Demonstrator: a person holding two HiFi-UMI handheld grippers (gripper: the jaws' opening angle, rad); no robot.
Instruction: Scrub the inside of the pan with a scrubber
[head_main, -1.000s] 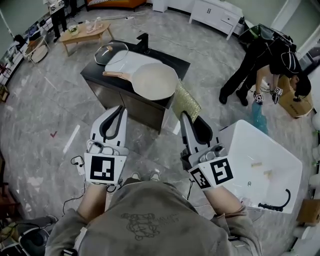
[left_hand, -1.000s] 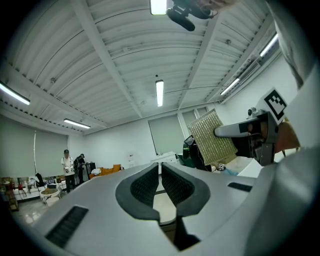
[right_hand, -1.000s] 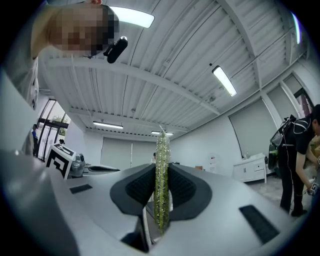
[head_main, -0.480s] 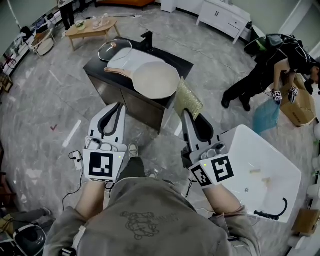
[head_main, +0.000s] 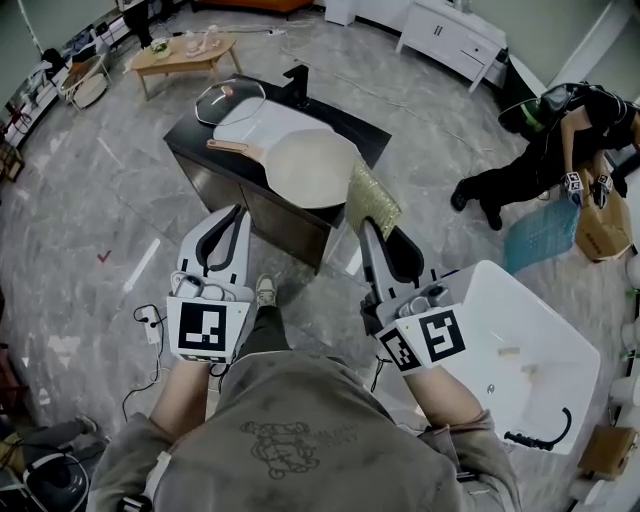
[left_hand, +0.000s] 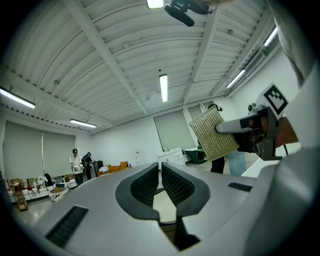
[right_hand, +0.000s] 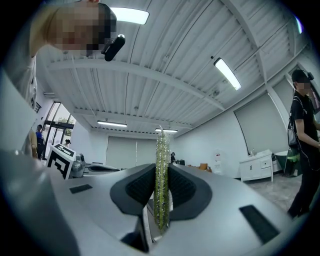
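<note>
While our right tongs (head_main: 368, 232) clamp the yellow-green mesh scrubber (head_main: 372, 198), our left tongs (head_main: 236, 215) sit closed and empty, short of the round cream pan (head_main: 312, 165) on the black tabletop (head_main: 190, 146).

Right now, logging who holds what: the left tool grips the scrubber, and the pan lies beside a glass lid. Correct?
No: the right tool grips the scrubber, as the right gripper view shows it clamped between the jaws. The pan does lie beside the glass lid.
</note>
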